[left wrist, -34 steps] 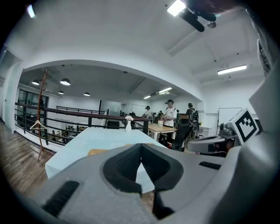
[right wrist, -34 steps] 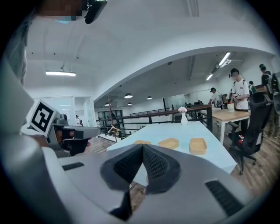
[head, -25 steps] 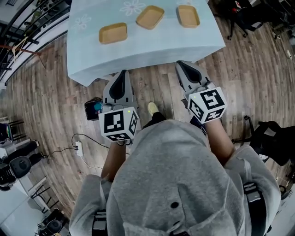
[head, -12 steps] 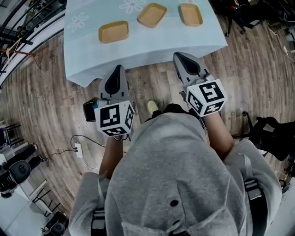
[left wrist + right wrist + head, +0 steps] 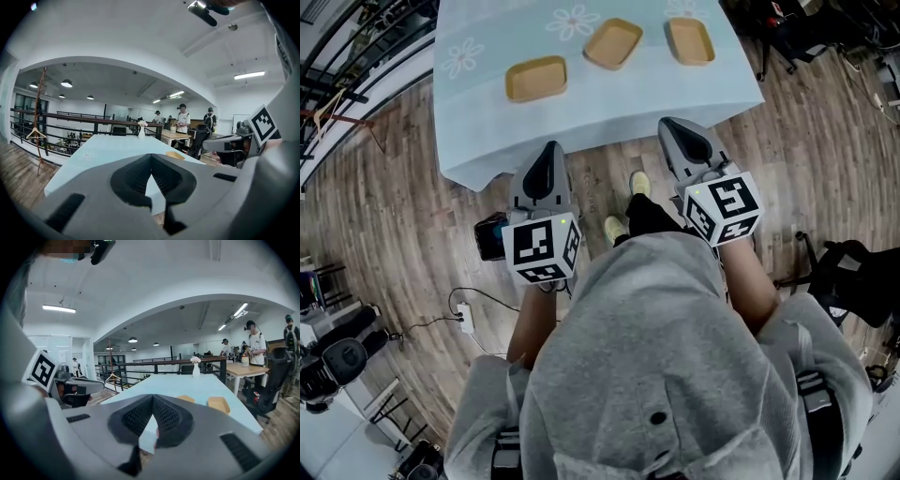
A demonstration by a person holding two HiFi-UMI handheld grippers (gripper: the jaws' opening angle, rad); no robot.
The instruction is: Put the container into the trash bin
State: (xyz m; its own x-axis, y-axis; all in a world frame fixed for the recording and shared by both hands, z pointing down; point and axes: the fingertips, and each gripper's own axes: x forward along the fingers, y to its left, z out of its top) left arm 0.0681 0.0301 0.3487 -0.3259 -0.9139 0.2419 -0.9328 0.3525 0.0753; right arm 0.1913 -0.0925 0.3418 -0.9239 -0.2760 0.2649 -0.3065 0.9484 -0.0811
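Two tongs, one in each of the person's hands, are held out over a wooden floor (image 5: pixel 403 187). They point toward a tabletop (image 5: pixel 581 108) draped in a pale blue cloth printed with white flowers. In the head view, the tips of both tongs sit near the cloth's hanging front edge.

The left tongs (image 5: pixel 551 148) are clenched. The left gripper view shows their dark ribbed pads meeting at the tips, with nothing caught between them. The right tongs (image 5: pixel 672 125) are clenched in the same way, and the right gripper view shows their tips together and empty. Each carries a white cube with black square markers just above the hand.

Three shallow tan containers lie in a loose row on the tabletop, spaced apart from one another and well away from both tongs. They are the left container (image 5: pixel 536 79), the middle container (image 5: pixel 613 43) and the right container (image 5: pixel 690 40). None is held or touched.

At the tabletop's far end stands a white vase (image 5: pixel 196 367) with pale flowers. Beyond it, several people (image 5: pixel 255 350) stand near a wooden desk.

The person's grey hooded top (image 5: pixel 656 356) fills the lower half of the head view, and two pale yellow shoes (image 5: pixel 639 183) show on the floor between the tongs. A small dark object (image 5: pixel 490 236) with something blue in it sits on the floor just beside the left tongs. What it is cannot be told.
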